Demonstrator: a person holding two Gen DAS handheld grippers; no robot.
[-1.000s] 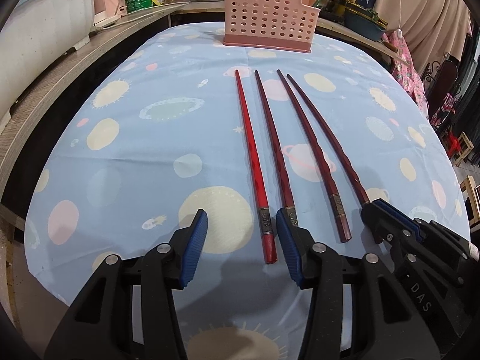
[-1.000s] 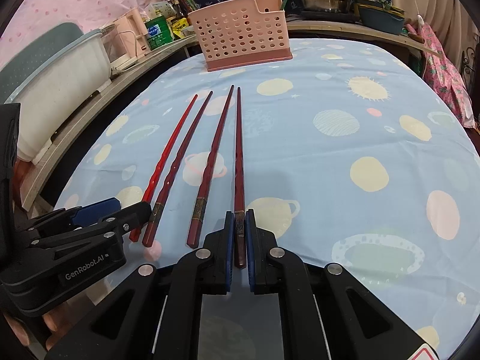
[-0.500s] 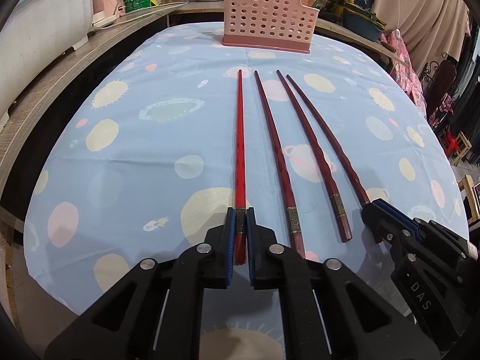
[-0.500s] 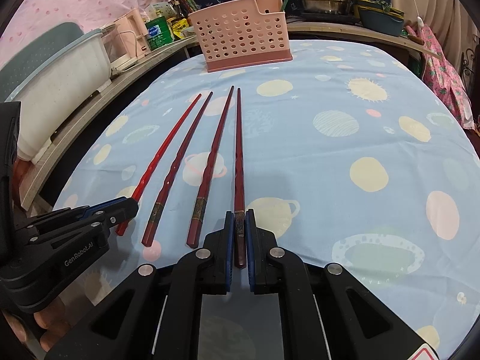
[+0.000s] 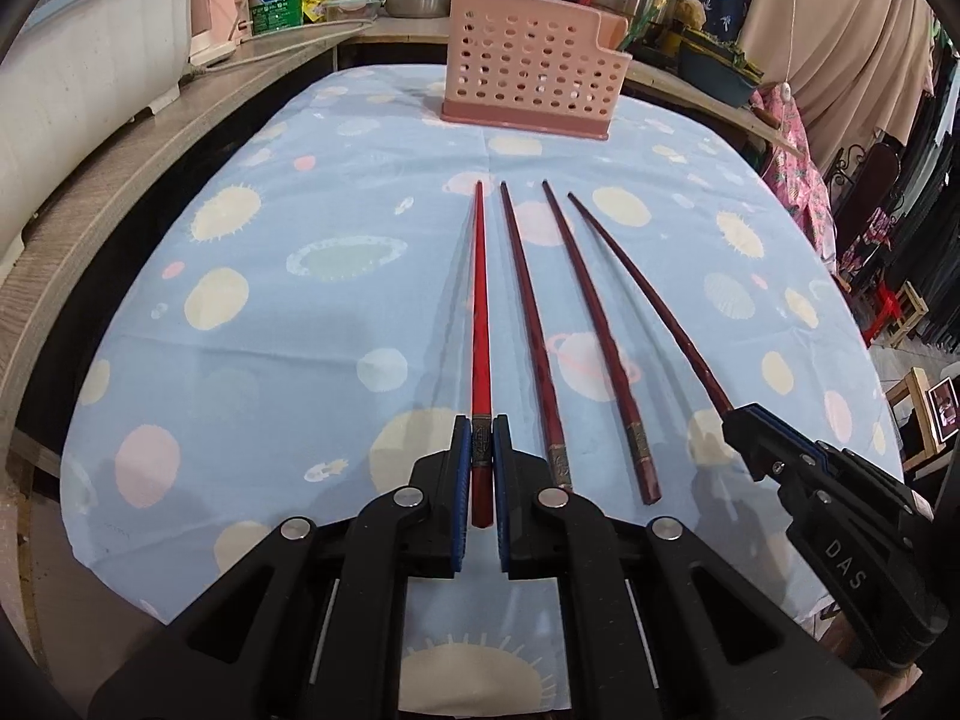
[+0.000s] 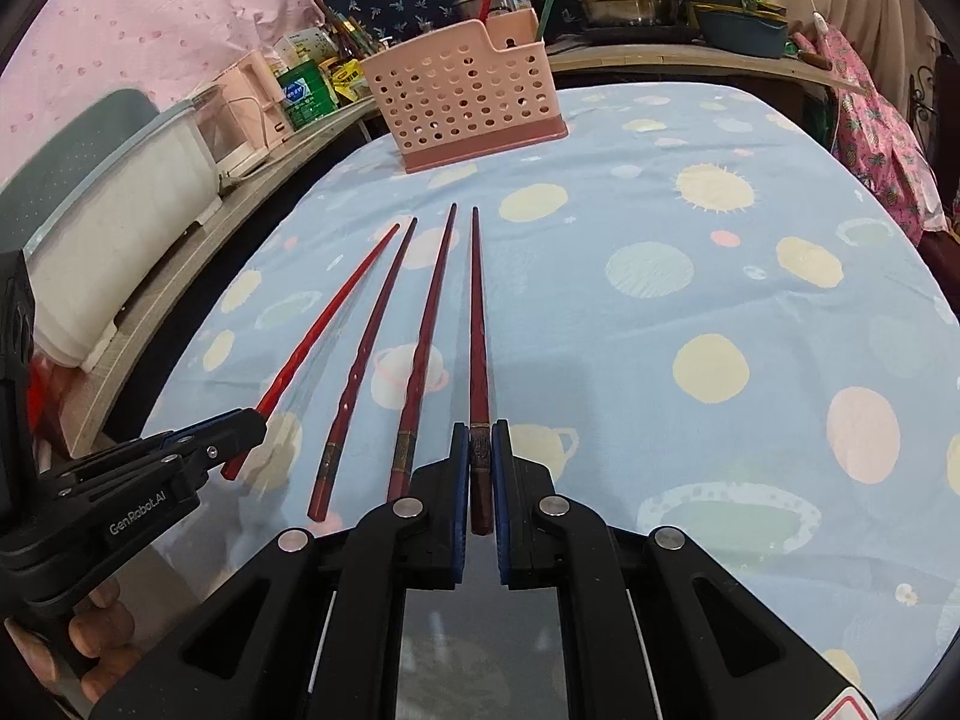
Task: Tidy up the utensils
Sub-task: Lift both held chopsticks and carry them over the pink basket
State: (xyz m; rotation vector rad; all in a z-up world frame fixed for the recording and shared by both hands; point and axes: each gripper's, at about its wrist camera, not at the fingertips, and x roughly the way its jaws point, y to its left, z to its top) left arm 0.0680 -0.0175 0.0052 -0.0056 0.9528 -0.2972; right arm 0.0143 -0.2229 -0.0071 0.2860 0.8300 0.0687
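Both tongs are pinching chopsticks by their thick near ends: the left gripper [image 5: 481, 462] clamps the bright red chopstick [image 5: 480, 324], the leftmost of four, and the right gripper [image 6: 480, 462] clamps the dark red chopstick [image 6: 477, 324], the rightmost. Between these lie two more dark chopsticks [image 5: 531, 324] [image 5: 591, 324] flat on the blue spotted tablecloth [image 5: 270, 360], tips pointing away. Farther off, beyond the tips, a pink perforated utensil basket [image 5: 531, 84] stands at the table's far edge.
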